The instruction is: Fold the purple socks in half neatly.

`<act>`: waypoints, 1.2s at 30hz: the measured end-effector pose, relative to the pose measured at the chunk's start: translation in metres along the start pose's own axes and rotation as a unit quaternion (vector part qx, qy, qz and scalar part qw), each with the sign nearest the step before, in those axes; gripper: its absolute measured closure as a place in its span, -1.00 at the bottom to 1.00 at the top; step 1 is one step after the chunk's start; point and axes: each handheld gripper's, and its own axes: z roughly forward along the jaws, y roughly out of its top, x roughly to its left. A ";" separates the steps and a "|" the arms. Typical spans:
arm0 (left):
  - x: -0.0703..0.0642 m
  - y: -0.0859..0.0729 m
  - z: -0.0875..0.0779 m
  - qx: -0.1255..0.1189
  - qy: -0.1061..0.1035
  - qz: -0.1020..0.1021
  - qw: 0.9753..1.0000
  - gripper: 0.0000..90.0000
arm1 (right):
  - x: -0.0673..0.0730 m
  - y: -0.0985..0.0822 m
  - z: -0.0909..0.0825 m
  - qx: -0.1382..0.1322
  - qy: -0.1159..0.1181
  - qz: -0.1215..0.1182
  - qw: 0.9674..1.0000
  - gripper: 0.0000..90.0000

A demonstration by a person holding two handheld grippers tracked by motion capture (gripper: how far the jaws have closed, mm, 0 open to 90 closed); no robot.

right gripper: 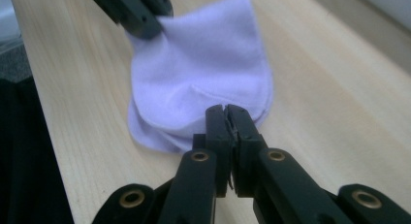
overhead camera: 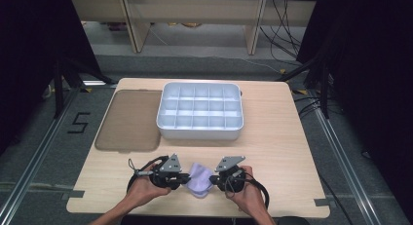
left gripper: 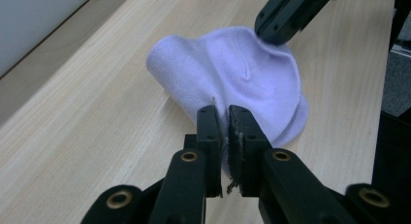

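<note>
A small lilac cloth (overhead camera: 198,180) lies folded on the wooden table (overhead camera: 282,152) near its front edge, between the two hands. From the left, my left gripper (overhead camera: 186,178) is shut on the cloth's edge. The left gripper view has the fabric (left gripper: 232,69) pinched between the left gripper's (left gripper: 224,112) jaws. My right gripper (overhead camera: 213,178) is shut on the opposite edge, and the right gripper view has its tips (right gripper: 225,110) closed on the cloth (right gripper: 203,64). Each gripper view also takes in the other gripper across the cloth, the right one (left gripper: 283,20) and the left one (right gripper: 140,15).
A white tray (overhead camera: 199,130) with several empty compartments stands at the table's middle back. A flat brownish translucent lid (overhead camera: 129,120) lies to its left. Dark curtains flank the table, and cables run on the floor behind it.
</note>
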 end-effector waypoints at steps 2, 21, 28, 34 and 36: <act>-0.001 0.001 0.000 -0.002 -0.008 -0.002 1.000 0.85 | -0.001 0.001 0.003 0.013 0.001 0.003 1.000 0.97; -0.028 0.024 0.023 -0.014 -0.041 0.024 0.999 0.83 | -0.005 -0.003 0.009 0.009 0.011 0.042 0.999 0.97; -0.030 0.024 0.034 0.006 -0.040 0.041 0.998 0.82 | -0.014 -0.002 0.001 0.001 0.008 0.045 0.999 0.96; -0.030 0.022 0.038 0.007 -0.042 0.040 0.998 0.83 | -0.024 0.003 -0.017 -0.041 -0.014 0.046 0.998 0.96; -0.031 0.022 0.038 0.010 -0.039 0.030 0.999 0.83 | -0.022 0.010 -0.022 -0.052 -0.010 0.037 0.998 0.96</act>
